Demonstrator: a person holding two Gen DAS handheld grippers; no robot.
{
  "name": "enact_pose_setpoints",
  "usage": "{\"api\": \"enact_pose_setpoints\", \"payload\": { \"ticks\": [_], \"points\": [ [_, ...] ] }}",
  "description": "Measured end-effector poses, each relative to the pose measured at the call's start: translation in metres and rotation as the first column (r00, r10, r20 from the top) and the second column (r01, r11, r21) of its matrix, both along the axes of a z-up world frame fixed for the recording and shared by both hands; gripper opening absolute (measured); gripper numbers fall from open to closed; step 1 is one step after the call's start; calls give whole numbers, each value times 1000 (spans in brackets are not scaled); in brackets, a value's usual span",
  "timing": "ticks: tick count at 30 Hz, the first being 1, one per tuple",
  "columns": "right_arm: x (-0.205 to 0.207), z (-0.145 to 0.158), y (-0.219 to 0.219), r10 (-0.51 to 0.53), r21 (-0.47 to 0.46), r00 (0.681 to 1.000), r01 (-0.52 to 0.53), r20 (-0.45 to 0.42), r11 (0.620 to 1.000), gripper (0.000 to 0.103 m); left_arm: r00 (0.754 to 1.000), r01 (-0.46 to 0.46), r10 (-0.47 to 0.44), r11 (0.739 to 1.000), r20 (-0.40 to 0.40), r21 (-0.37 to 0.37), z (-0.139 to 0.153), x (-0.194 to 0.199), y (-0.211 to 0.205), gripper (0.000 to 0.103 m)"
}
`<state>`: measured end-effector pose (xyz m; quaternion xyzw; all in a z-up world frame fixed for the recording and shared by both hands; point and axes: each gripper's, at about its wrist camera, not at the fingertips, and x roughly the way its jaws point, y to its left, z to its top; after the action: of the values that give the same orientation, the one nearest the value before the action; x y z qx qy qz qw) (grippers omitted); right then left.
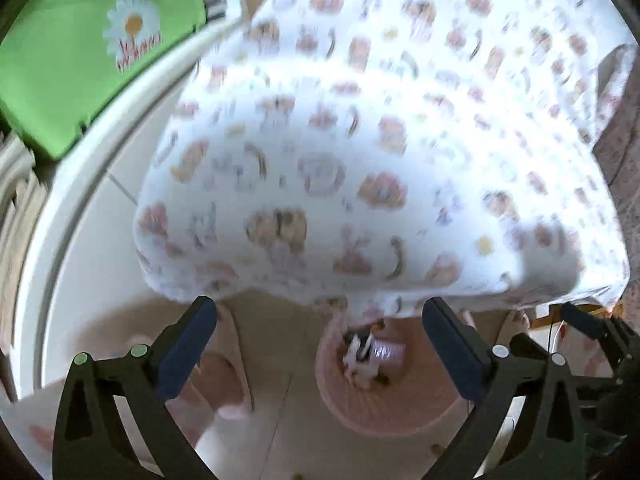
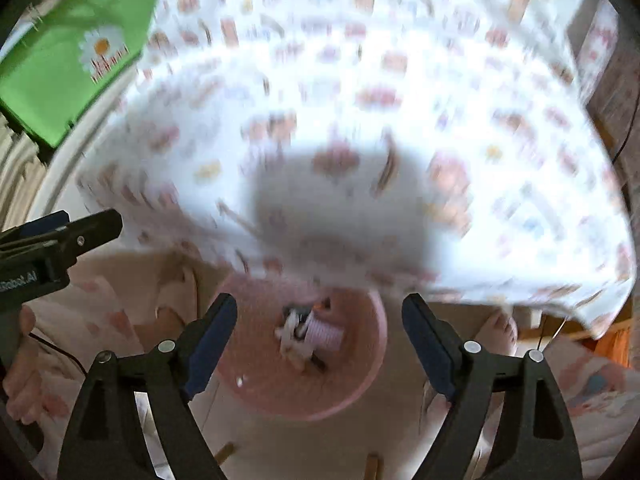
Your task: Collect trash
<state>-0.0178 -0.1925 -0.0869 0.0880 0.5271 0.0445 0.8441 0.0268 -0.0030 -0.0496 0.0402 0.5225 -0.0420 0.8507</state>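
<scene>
Both held wide open and empty: left gripper [image 1: 320, 344], right gripper [image 2: 320, 336]. Hung almost straight above pink bin [image 2: 260, 384], trash [image 2: 308, 332] inside; neither clearly nearer.

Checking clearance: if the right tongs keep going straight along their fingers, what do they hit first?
Probably the pink bin below, or the trash lying in it. The right tongs are open and empty, nothing visibly between. Blur leaves depth unclear.
</scene>
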Motion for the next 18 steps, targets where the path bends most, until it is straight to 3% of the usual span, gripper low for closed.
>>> {"api": "enact_pose_setpoints", "payload": {
  "ticks": [4, 8, 12, 18],
  "points": [
    [-5, 26, 0, 19, -51, 994, -13, 105, 999, 103, 998, 3, 1, 998, 60, -62, 15, 1, 6, 102],
    [-8, 39, 0, 0, -90, 983, 17, 185, 996, 103, 993, 53, -38, 989, 111, -139, 25, -5, 0, 102],
    [-8, 44, 1, 0, -130, 977, 29, 213, 991, 103, 980, 50, -26, 992, 199, -116, 37, -13, -5, 102],
    [-10, 52, -10, -57, -104, 967, 85, 250, 991, 103, 976, 24, 2, 993, 217, -116, 40, -13, 1, 102]
  ]
}}
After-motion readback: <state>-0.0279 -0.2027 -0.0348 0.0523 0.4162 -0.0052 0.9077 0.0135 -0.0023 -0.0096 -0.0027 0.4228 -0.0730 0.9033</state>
